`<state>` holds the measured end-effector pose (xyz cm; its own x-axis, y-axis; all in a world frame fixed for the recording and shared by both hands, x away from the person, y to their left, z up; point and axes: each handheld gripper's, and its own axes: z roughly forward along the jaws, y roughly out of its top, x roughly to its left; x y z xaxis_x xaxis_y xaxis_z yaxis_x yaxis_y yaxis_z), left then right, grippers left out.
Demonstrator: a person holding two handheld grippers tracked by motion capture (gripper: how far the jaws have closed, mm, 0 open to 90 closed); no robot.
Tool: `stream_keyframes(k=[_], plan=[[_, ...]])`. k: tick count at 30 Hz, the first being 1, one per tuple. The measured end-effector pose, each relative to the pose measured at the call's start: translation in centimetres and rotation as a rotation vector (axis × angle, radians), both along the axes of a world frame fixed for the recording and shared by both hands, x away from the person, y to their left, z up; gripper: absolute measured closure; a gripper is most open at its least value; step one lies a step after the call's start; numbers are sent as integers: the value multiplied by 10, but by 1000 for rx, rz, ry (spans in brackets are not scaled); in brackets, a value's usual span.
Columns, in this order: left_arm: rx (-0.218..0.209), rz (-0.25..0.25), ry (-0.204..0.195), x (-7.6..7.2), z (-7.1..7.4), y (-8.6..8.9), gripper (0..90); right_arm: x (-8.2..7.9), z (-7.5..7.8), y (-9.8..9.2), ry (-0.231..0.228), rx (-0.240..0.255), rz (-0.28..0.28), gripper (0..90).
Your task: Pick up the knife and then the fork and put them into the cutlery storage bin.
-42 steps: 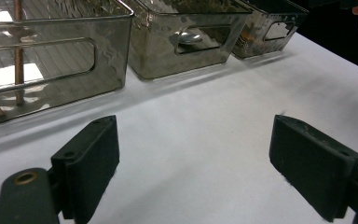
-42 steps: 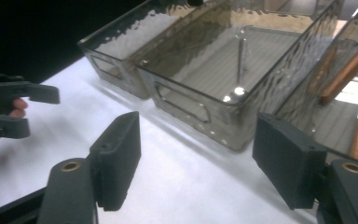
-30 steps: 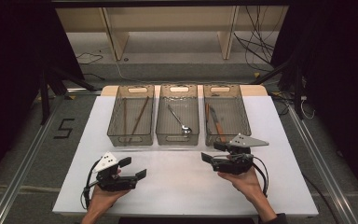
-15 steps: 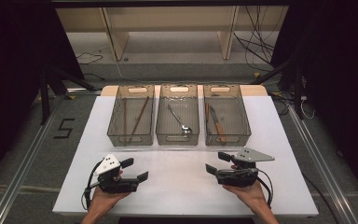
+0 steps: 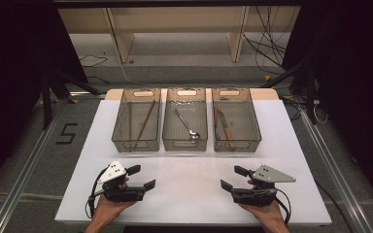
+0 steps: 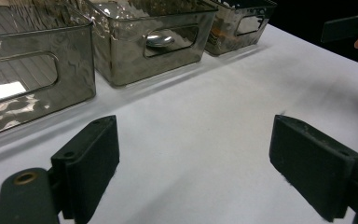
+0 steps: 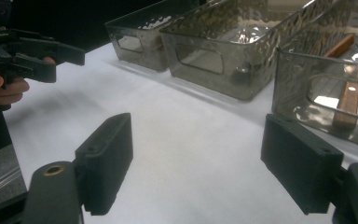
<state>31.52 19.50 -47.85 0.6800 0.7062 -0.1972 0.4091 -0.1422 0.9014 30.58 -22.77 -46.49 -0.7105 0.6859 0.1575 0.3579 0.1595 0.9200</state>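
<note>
I've pulled my right gripper (image 5: 232, 179) back from the right bin (image 5: 236, 125) toward the near table (image 5: 194, 199) edge, and its jaws have just been opening: now wide apart, nothing between them. The knife (image 5: 225, 128) lies in that bin, ahead of it, so I'd judge that drop done. My left gripper (image 5: 142, 176) rests level with it, jaws apart too, empty. Bare white tabletop between the two; the near edge sits close behind both hands.
</note>
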Motion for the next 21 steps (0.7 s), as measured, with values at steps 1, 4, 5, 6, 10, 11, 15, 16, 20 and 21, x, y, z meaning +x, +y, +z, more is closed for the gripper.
stream_keyframes(k=[1, 4, 5, 6, 10, 11, 15, 16, 20, 21], plan=[[0, -1, -1, 0, 0, 0, 157, -2, -1, -1, -5, -3, -5, 233], [-1, -6, -4, 0, 0, -1, 157, -4, -2, -6, -8, -3, -15, 220], [2, -9, -5, 0, 0, -1, 157, -5, -2, -7, -7, 2, -18, 217], [2, -11, -5, 0, 0, -1, 157, -5, -2, -7, -10, 4, -24, 214], [0, -13, -5, -1, 0, -1, 157, -4, -2, -8, -12, 8, -24, 209], [1, -13, -5, -1, 0, -1, 157, -4, -2, -8, -11, 8, -24, 207], [2, -14, -7, 0, 0, -1, 157, -4, -2, -7, -14, 7, -24, 204], [2, -14, -7, 0, 0, -1, 157, -4, -2, -7, -14, 6, -23, 203], [3, -15, -7, 0, 0, -1, 157, -5, -2, -7, -13, 6, -23, 202], [3, -15, -6, 0, 0, -1, 157, -5, -2, -7, -13, 5, -22, 202]])
